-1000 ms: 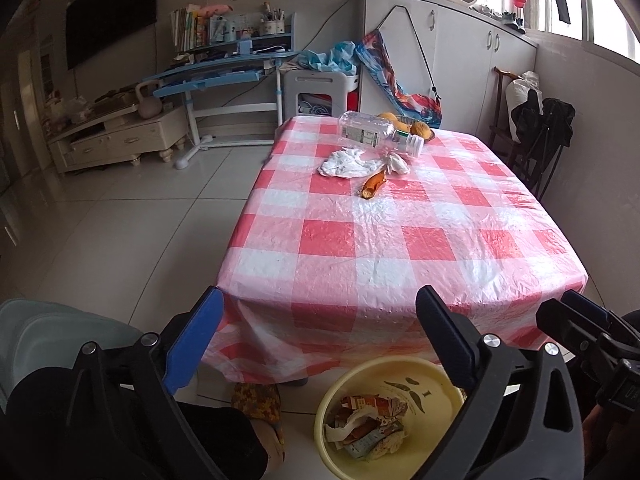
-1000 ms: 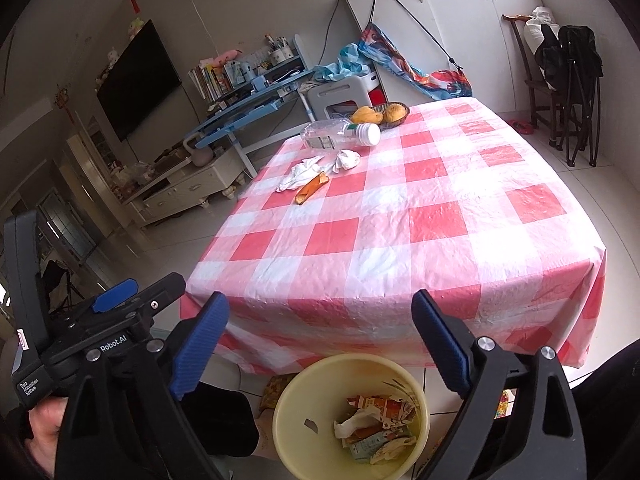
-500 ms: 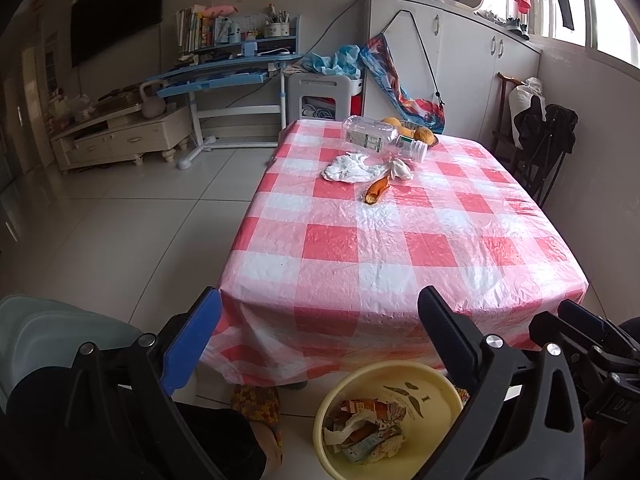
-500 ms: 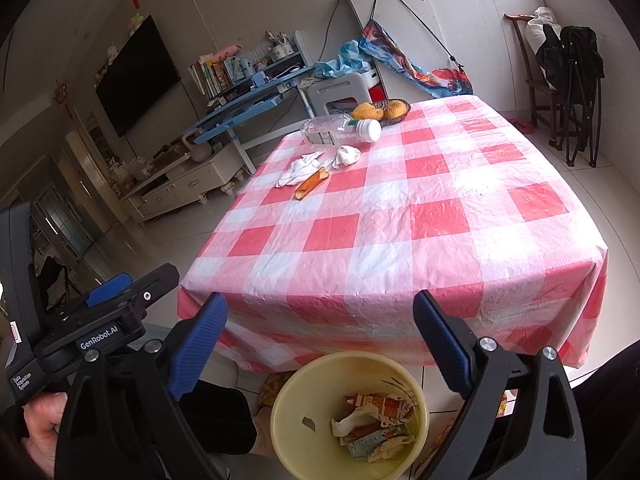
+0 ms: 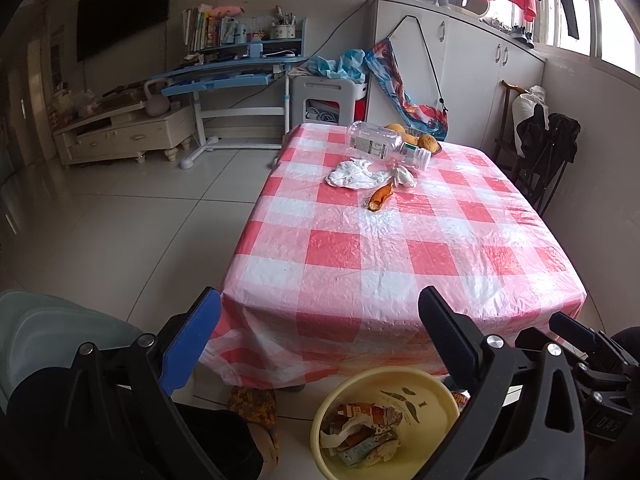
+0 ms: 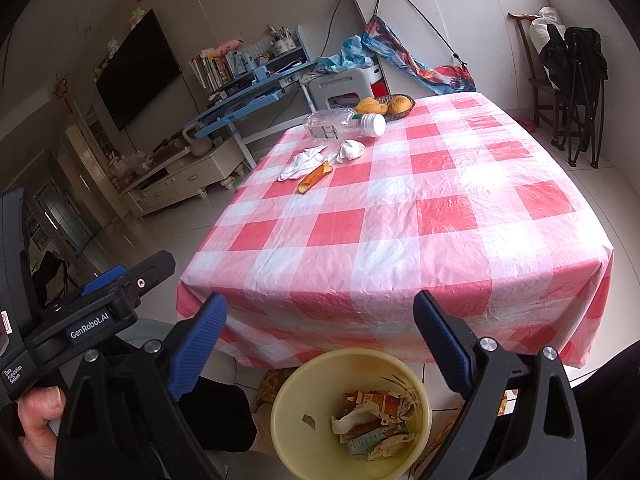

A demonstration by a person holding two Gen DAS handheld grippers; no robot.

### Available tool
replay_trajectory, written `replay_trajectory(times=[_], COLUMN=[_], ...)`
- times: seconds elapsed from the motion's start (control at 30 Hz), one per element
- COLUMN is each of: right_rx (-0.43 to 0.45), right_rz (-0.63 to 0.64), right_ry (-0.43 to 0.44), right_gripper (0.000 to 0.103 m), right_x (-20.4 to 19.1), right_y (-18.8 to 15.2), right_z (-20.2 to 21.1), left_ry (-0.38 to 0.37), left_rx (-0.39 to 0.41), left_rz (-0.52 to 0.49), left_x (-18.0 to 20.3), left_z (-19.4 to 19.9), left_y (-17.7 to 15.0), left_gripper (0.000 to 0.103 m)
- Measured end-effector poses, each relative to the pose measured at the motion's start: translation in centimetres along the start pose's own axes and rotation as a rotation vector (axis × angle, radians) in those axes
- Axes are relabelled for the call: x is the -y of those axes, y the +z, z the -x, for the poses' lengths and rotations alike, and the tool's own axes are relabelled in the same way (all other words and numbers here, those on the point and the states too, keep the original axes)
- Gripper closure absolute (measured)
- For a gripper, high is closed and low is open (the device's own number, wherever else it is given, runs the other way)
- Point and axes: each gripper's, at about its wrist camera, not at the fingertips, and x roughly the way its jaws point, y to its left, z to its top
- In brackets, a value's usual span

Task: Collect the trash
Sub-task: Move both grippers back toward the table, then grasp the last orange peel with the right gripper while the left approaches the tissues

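I hold both grippers low at the near end of the table [image 5: 400, 248], above the yellow bin [image 6: 288, 400] that stands on the floor in front of the hanging edge of the checked cloth. The left gripper [image 5: 320, 332] has its jaws spread wide and carries nothing; the right gripper [image 6: 320, 328] is released in the same way, also with nothing between its fingers. I judge they are here because the bin is the drop place: it already holds crumpled cartons and paper [image 6: 372, 428].

The trash that remains lies at the far end of the table, well apart from both grippers. There is a clear plastic bottle [image 5: 384, 145] on its side with the white cap toward the right, a crumpled white tissue [image 5: 352, 174], a smaller paper wad [image 5: 404, 176] just beside it, and an orange peel [image 5: 380, 197] nearest to me. The bowl of fruit [image 6: 390, 105] behind the bottle is probably not trash, so I would leave it. The peel seems the easiest next reach, being closest.
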Motion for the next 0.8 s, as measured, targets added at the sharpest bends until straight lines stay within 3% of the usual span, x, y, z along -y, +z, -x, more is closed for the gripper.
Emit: replay_trajectory(times=[0.3,0.43,0.57,0.8], right_rx=[-0.004,-0.024,-0.046,-0.125], right_rz=[0.022,0.036,0.046,0.048], right_ry=[0.013,0.030,0.027,-0.024], right_gripper=[0.013,0.013,0.013,0.031], right_x=[-1.9,-3.1,-3.8,-4.0], right_y=[2.0,4.0,6.3,9.8], right_z=[-2.0,-4.5,-7.8,-14.7], left_ry=[-0.054,-0.029,0.016,0.036], left_rx=[0.035,0.073,0.081,0.049], left_rz=[0.009,-0.007,0.043,0.112], left_x=[-1.1,-1.9,-4.2,-6.6], left_z=[0.3,0.0,-1.5,-5.3], left_y=[3.1,5.6,8.2,11.5], left_gripper=[0.008,0.008,0.008,0.008])
